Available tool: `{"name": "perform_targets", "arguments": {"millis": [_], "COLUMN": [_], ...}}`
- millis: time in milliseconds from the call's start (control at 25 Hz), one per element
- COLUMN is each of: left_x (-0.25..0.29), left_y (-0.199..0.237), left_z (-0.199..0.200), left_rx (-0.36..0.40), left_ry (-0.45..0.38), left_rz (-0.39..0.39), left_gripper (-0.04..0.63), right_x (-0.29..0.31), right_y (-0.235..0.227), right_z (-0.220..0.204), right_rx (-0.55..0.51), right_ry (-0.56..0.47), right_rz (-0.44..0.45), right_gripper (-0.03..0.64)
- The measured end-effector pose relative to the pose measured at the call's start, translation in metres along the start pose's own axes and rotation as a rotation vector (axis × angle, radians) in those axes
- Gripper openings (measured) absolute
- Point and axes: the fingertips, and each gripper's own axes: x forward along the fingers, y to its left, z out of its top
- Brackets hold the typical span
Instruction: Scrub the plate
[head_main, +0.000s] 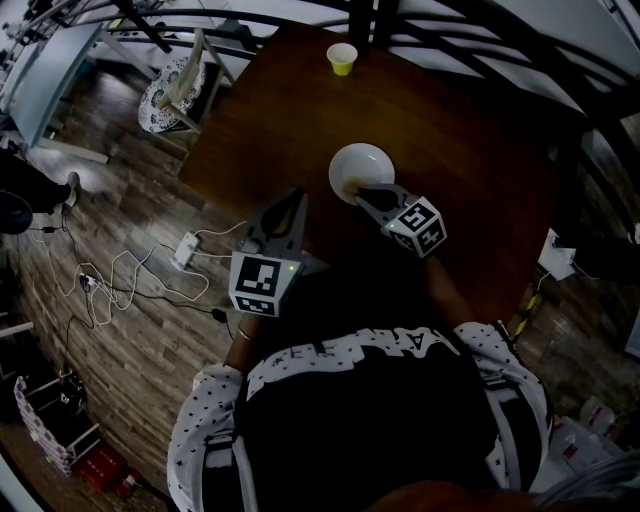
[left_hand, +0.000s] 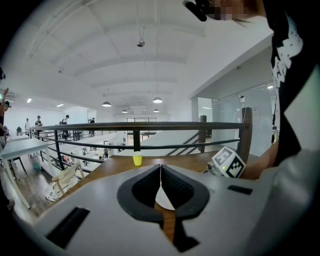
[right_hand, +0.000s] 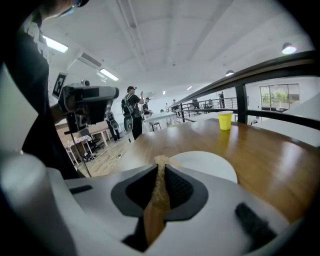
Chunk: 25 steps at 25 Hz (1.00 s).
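Right tool (right_hand: 161, 166) clamped on tan scrub pad (right_hand: 158, 192) at white plate (head_main: 362, 160) rim. Left tool (left_hand: 160, 168) closed, empty, nearby. Yellow cup (head_main: 342, 58) well apart on bench (head_main: 460, 150).

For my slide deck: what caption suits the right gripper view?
Right gripper clamps a thin tan pad before the white plate, yellow cup behind on the wooden table.
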Motion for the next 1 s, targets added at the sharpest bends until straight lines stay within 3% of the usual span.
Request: {"name": "perform_targets", "arguments": {"millis": [120, 360, 1000], "left_x": [-0.002, 0.002, 0.011], "left_y": [0.001, 0.001, 0.006], "left_z": [-0.001, -0.004, -0.001], "left_rx": [-0.002, -0.007, 0.004], "left_ry": [0.004, 0.013, 0.04], "left_rz": [0.006, 0.008, 0.009], "left_gripper": [0.014, 0.014, 0.014], "right_x": [-0.009, -0.019, -0.016], "right_y": [-0.015, -0.042, -0.089], "right_z": [0.014, 0.023, 0.031], "right_rx": [0.031, 0.033, -0.035], "right_ry": [-0.089, -0.14, -0.127], "right_rz": [-0.043, -0.119, -0.215], "right_gripper": [0.049, 0.049, 0.049]}}
